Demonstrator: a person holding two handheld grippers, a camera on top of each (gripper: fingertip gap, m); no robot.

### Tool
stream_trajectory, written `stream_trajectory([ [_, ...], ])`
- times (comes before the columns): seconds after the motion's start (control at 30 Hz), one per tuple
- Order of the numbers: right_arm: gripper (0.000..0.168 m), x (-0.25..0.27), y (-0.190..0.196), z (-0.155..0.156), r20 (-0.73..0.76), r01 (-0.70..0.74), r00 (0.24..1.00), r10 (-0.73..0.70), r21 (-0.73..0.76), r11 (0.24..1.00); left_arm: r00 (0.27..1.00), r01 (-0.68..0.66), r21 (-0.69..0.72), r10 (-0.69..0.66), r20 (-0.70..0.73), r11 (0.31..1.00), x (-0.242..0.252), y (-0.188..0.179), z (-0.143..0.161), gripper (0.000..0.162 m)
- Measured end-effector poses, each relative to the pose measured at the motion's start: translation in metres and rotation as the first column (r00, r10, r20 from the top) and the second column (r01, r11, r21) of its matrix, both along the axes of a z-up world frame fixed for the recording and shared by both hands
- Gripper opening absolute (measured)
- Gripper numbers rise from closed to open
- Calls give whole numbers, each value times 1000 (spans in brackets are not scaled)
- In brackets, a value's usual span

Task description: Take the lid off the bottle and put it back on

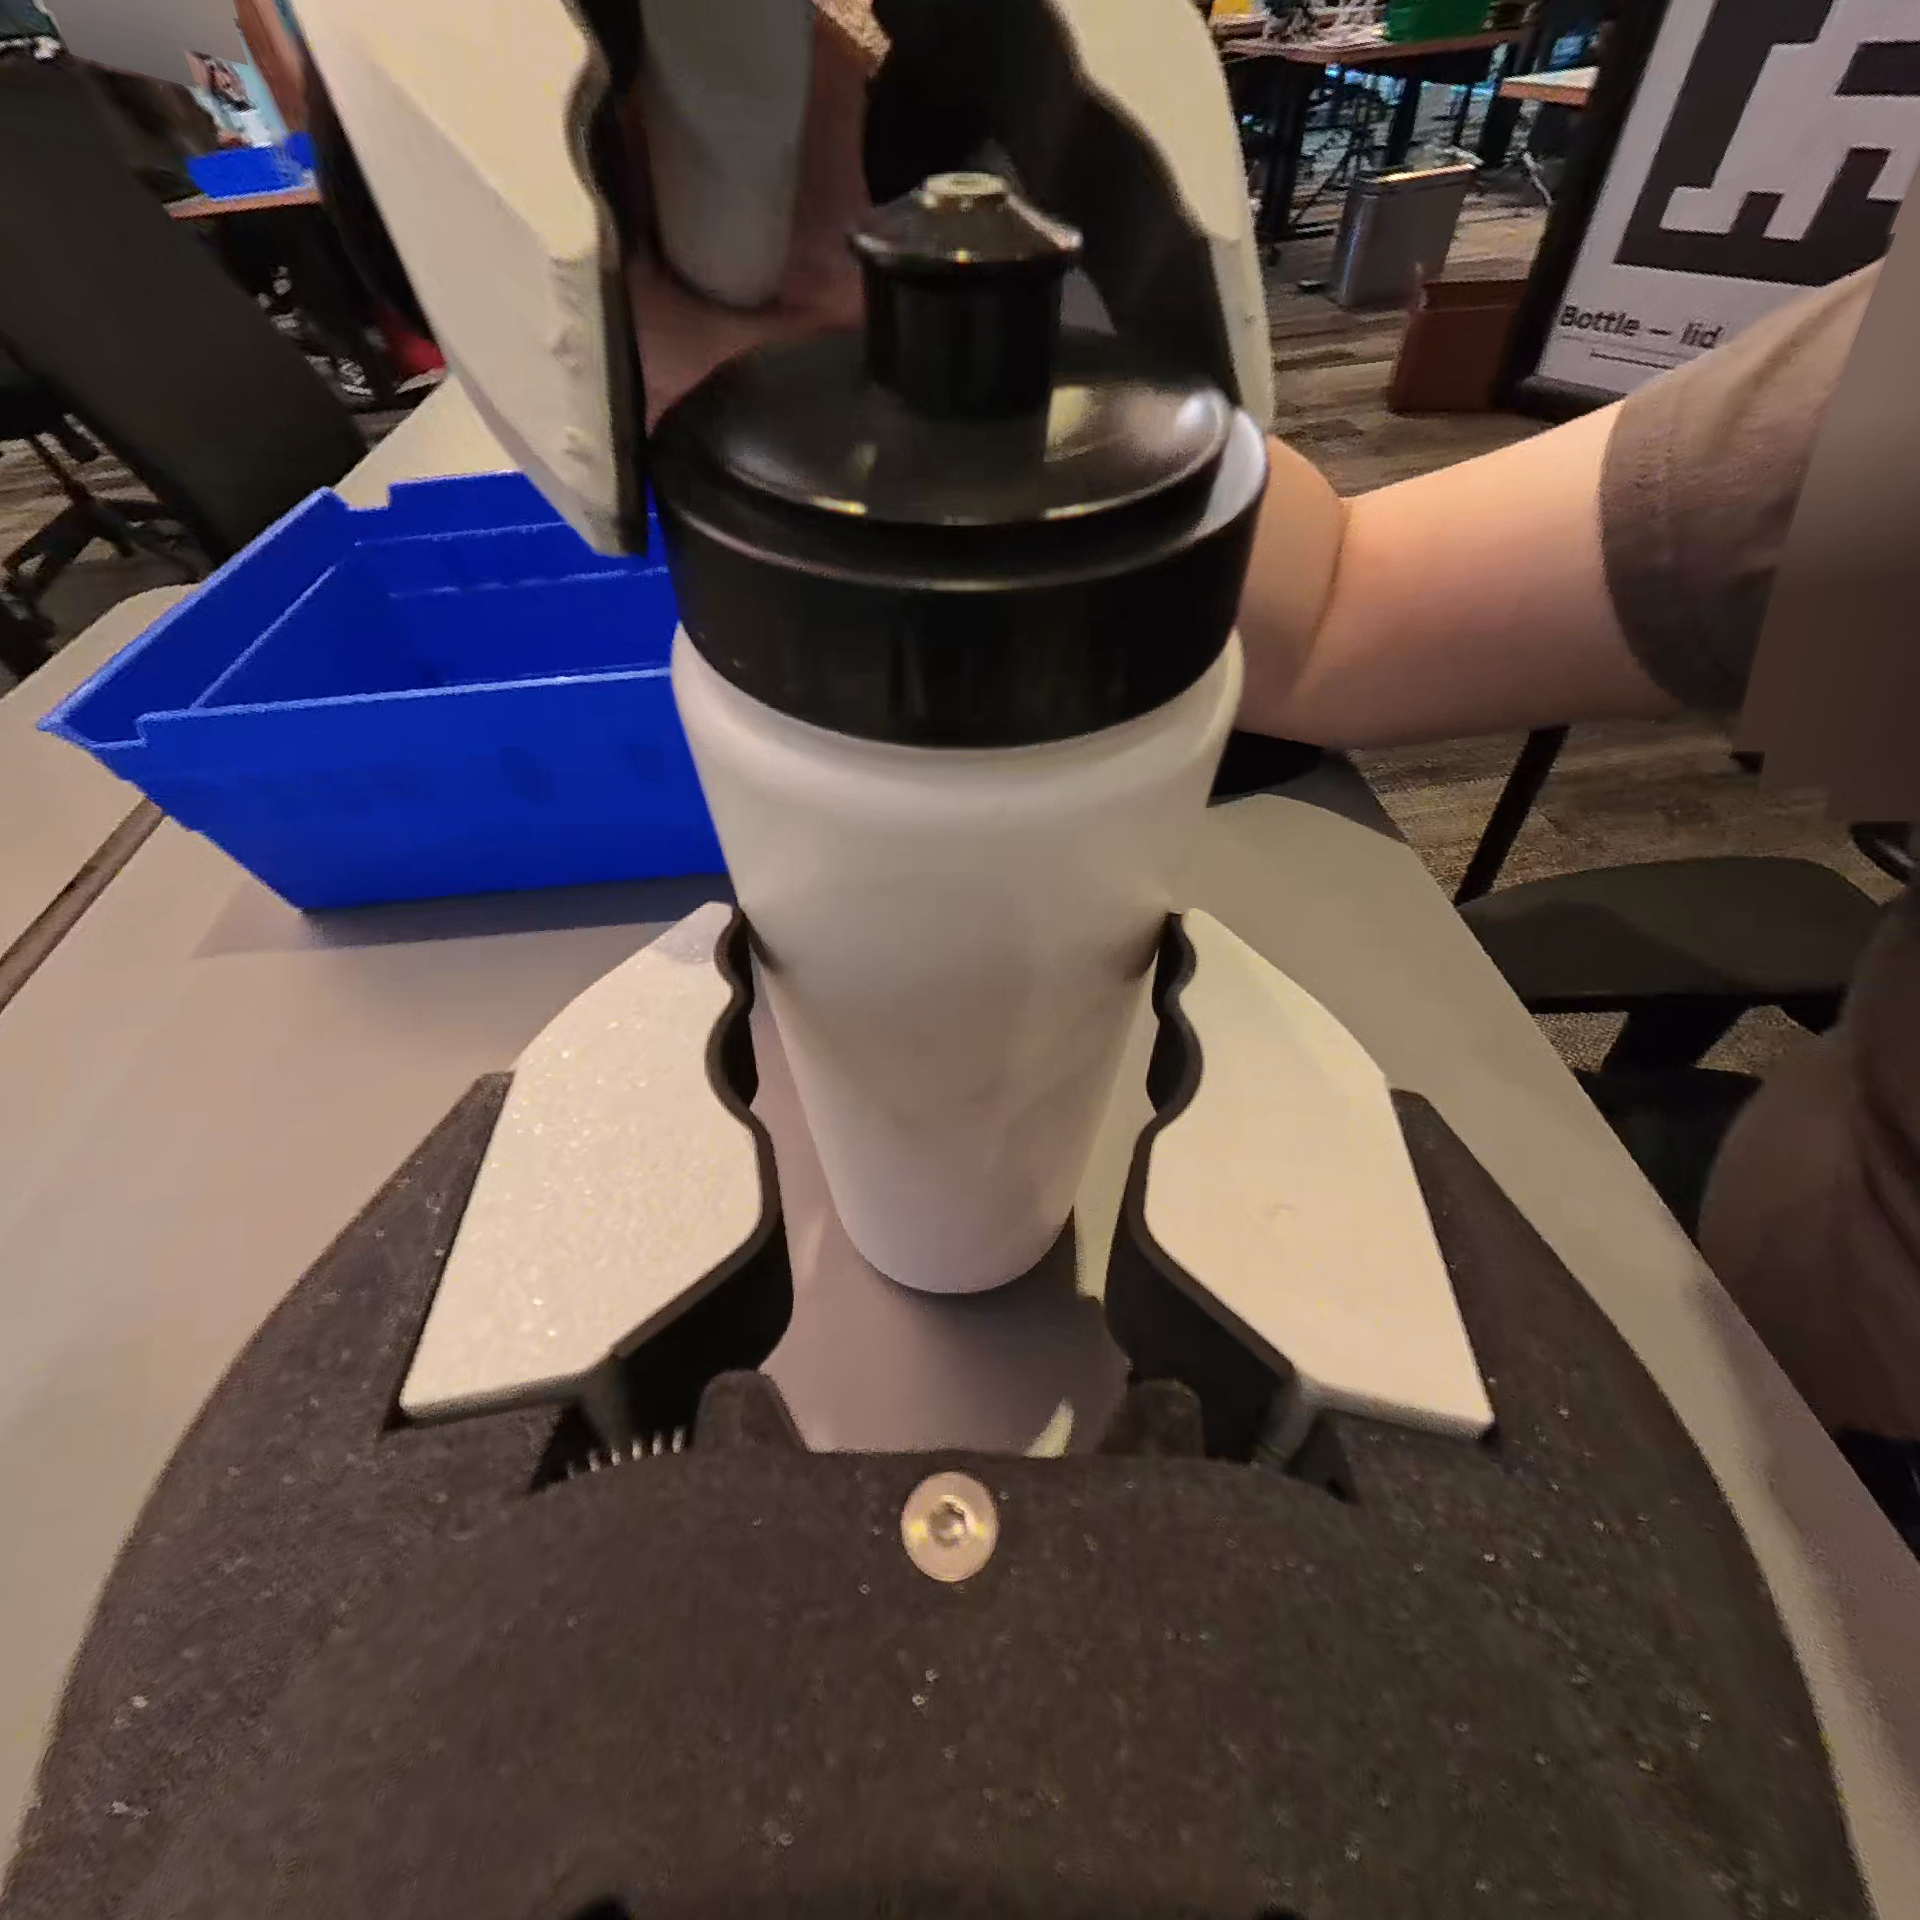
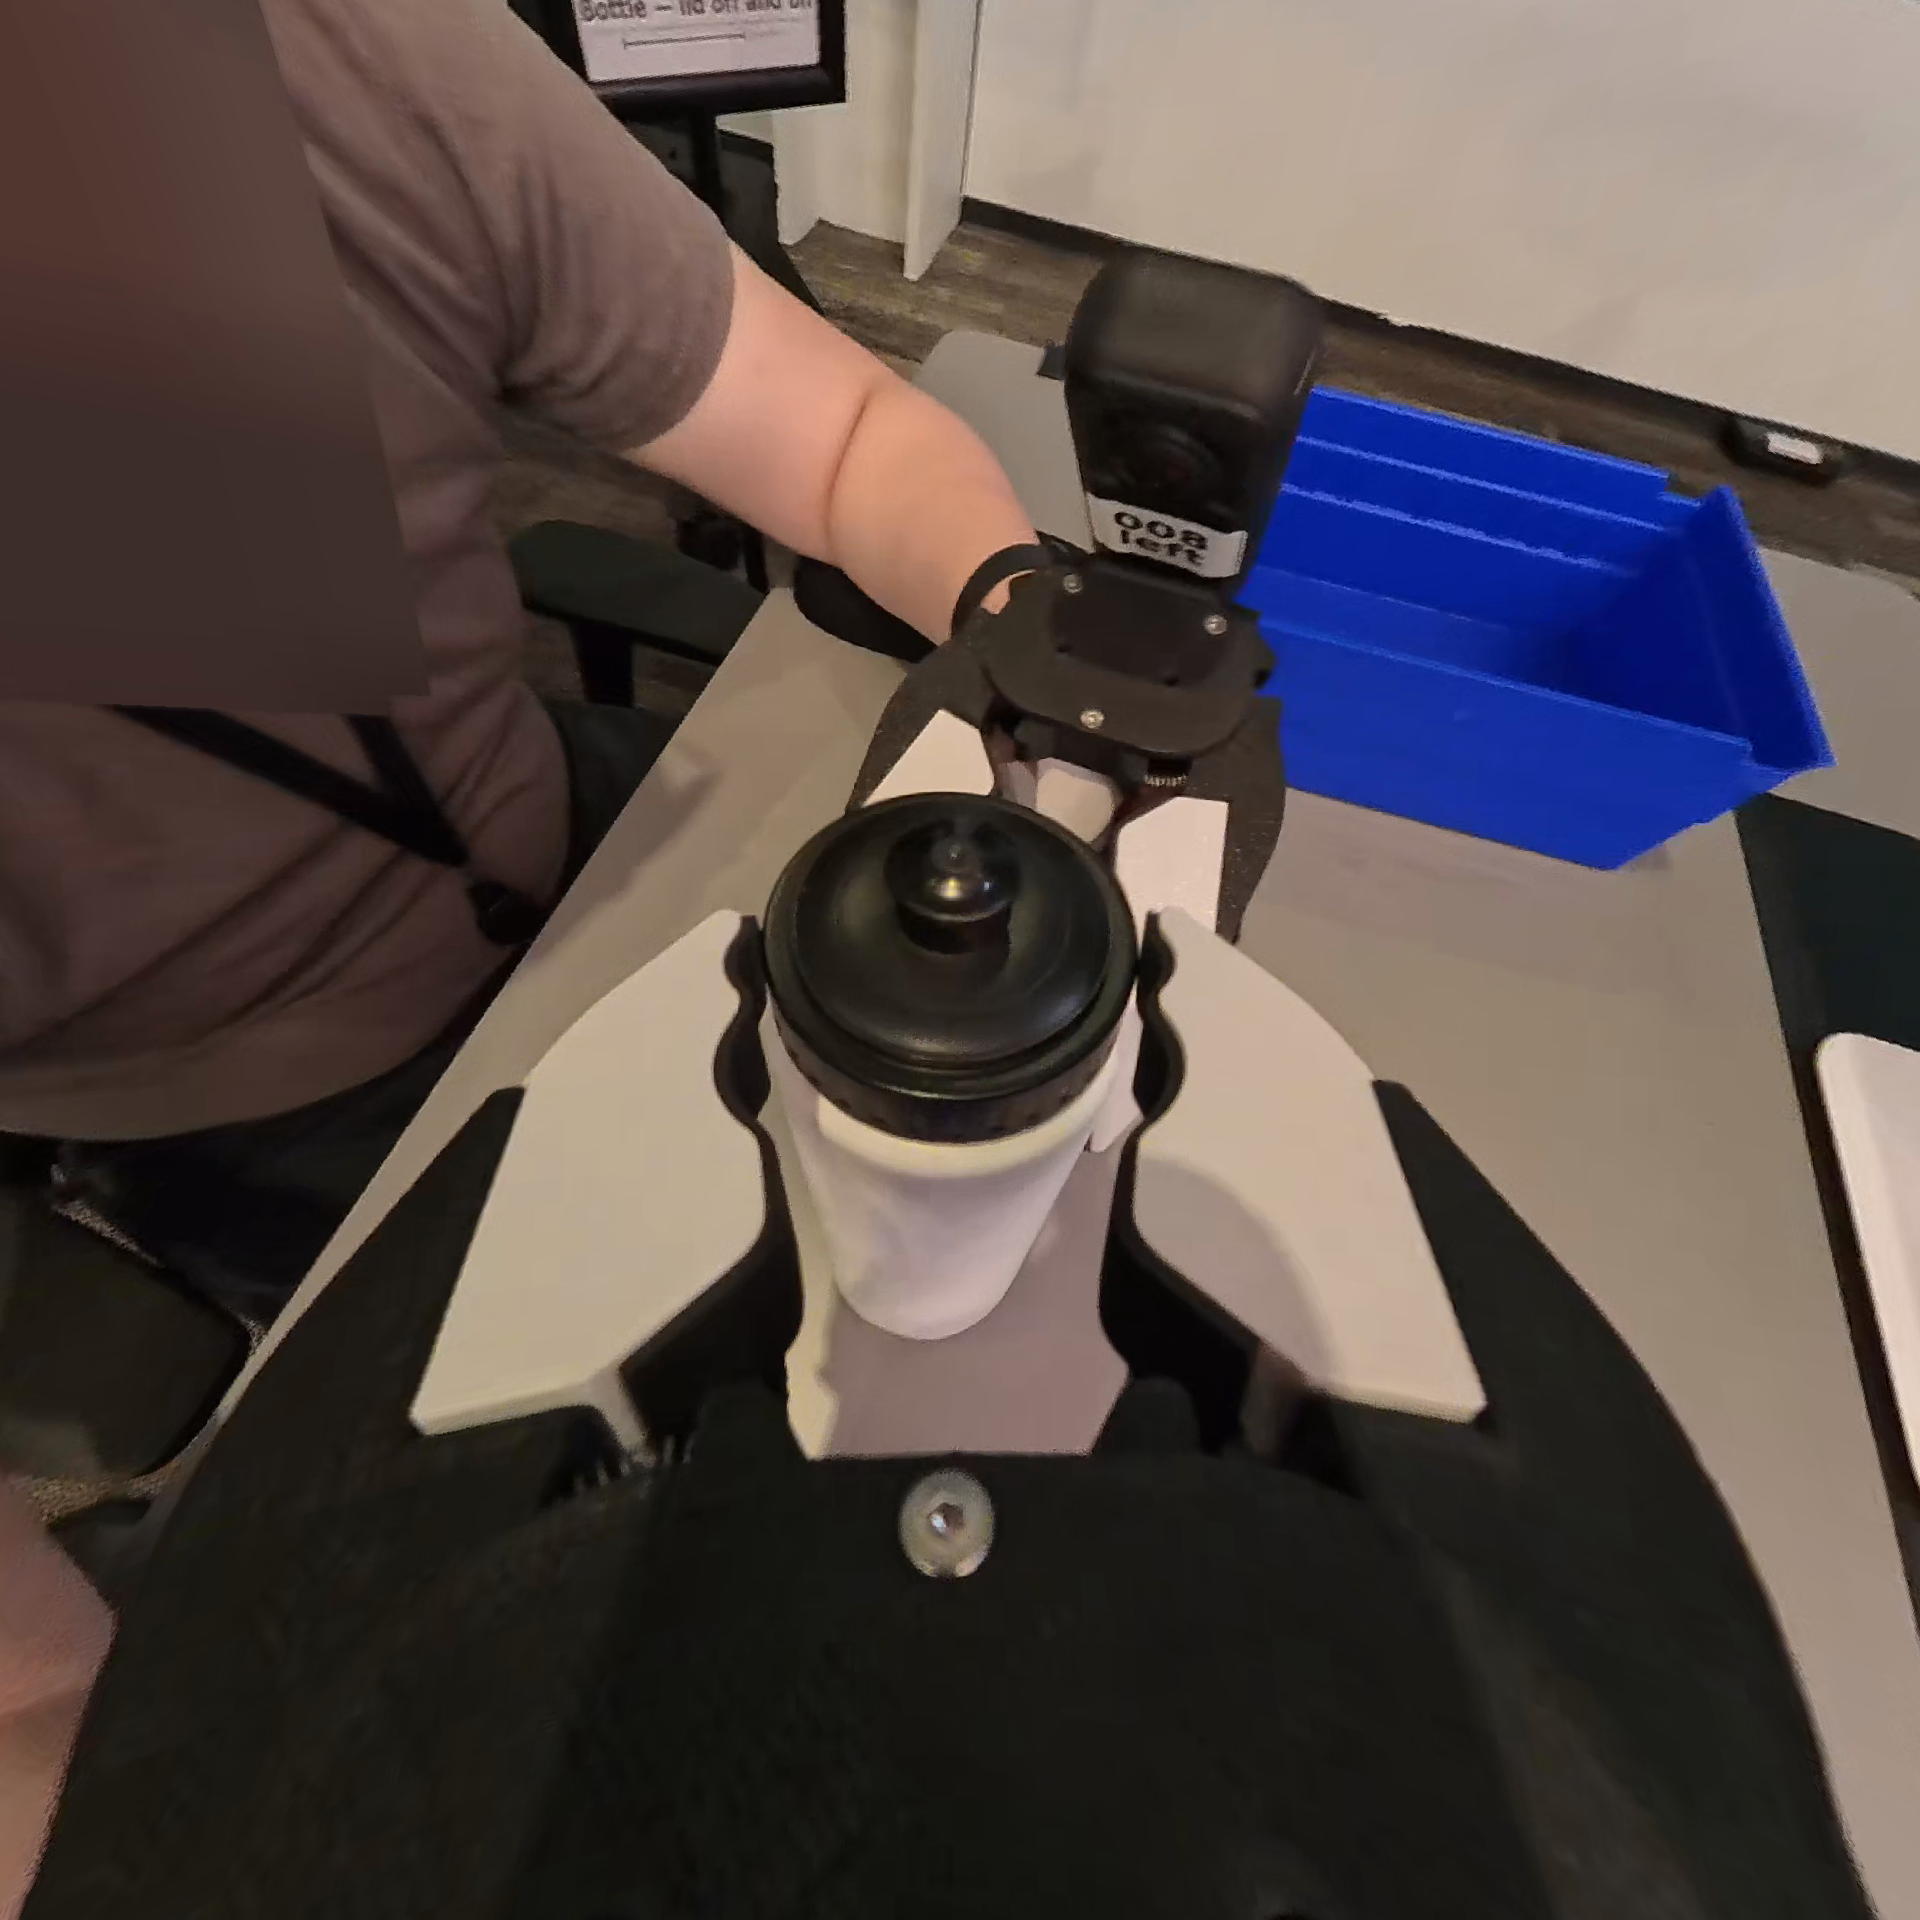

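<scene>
The white squeeze bottle (image 1: pixel 966 997) is stood upright on the grey table (image 1: pixel 208 1091), and its body is clamped between the two pads of the left gripper (image 1: pixel 961 966), whose jaws are closed to the bottle's width, so that the soft wall is pinched inward at both contacts. The black screw lid (image 2: pixel 948 987), with its pull spout (image 2: pixel 951 888) on top, is seated on the neck and is flanked by the right gripper (image 2: pixel 943 971). In the right wrist view both pads appear to be pressed against the lid's rim, though on the left side the contact is partly shadowed and cannot be confirmed. A blue plastic bin (image 2: pixel 1538 644) is placed on the table just behind the bottle.
</scene>
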State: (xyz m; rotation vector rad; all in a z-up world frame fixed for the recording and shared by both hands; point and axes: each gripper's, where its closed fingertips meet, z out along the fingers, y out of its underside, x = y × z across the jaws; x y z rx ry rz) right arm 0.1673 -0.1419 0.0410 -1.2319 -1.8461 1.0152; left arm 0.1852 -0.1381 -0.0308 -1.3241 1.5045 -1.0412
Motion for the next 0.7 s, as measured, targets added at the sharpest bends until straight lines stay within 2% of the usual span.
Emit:
stream_trajectory([
  [0.1,77,-6,18,11,-48,126,991,-126,-2,992,994,-105,-31,105,4,994,-2,19,0,74],
  [0.17,78,-9,37,18,-65,262,963,-262,-10,965,981,-192,-54,193,9,980,-6,35,-1,74],
  [0.3,79,-10,70,22,-25,539,842,-539,-32,842,943,-332,-82,334,6,940,-14,58,0,74],
  [0.4,79,-14,65,9,79,599,800,-595,-44,799,922,-386,-52,387,-1,921,-18,66,0,74],
  [0.47,80,-14,67,1,124,642,759,-639,15,766,921,-389,-49,390,-1,920,-18,65,0,74],
  [0.53,70,-12,69,1,124,667,732,-670,65,742,924,-381,-49,382,1,923,-17,64,0,74],
  [0.57,65,-11,69,1,126,665,733,-668,73,743,927,-374,-45,375,0,926,-16,63,0,74],
  [0.7,64,-6,64,1,138,637,756,-640,71,768,933,-359,-39,359,-2,933,-14,59,0,74],
])
